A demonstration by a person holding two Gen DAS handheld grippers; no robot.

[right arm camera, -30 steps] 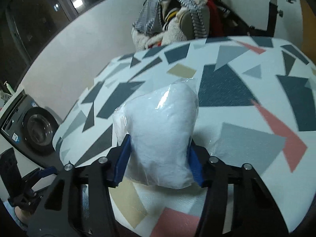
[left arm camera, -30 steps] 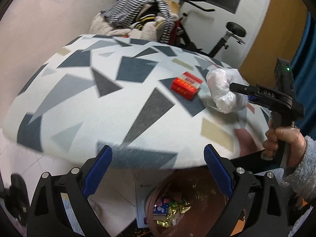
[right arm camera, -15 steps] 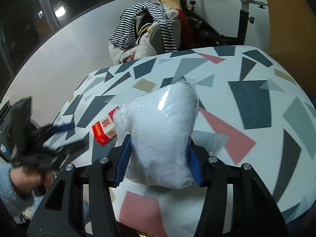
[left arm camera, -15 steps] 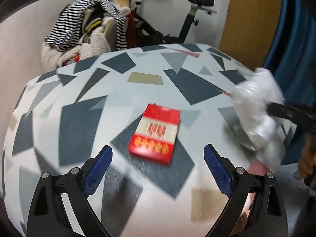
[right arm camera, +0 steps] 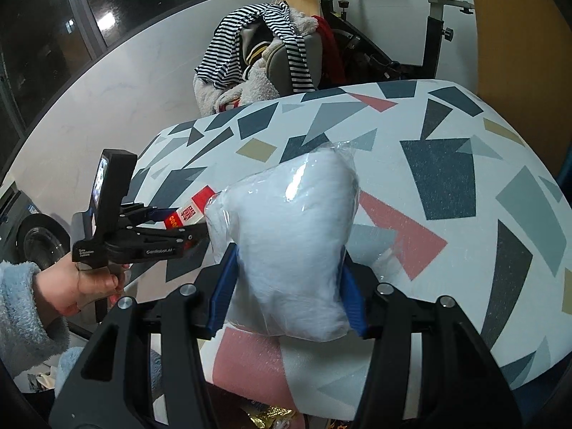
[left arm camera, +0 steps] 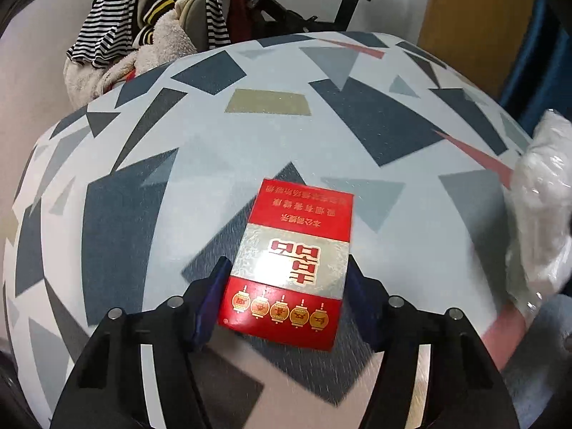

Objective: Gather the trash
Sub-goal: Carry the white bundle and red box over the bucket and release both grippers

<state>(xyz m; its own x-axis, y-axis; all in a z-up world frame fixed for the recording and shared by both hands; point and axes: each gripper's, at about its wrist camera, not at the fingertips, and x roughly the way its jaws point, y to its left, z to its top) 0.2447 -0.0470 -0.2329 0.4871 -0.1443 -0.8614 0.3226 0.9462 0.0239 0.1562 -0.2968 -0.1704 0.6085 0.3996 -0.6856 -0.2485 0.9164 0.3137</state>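
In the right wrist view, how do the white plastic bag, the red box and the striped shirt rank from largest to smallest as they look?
1. white plastic bag, though it is nearest the camera
2. striped shirt
3. red box, partly hidden behind the bag

Glossy cardboard pack (left arm camera: 286, 271), crinkly plastic bag (right arm camera: 293, 243)

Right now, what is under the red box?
The red box lies flat on the patterned table, over a dark patch. Anything beneath it is covered. The left gripper, just closing, flanks it.
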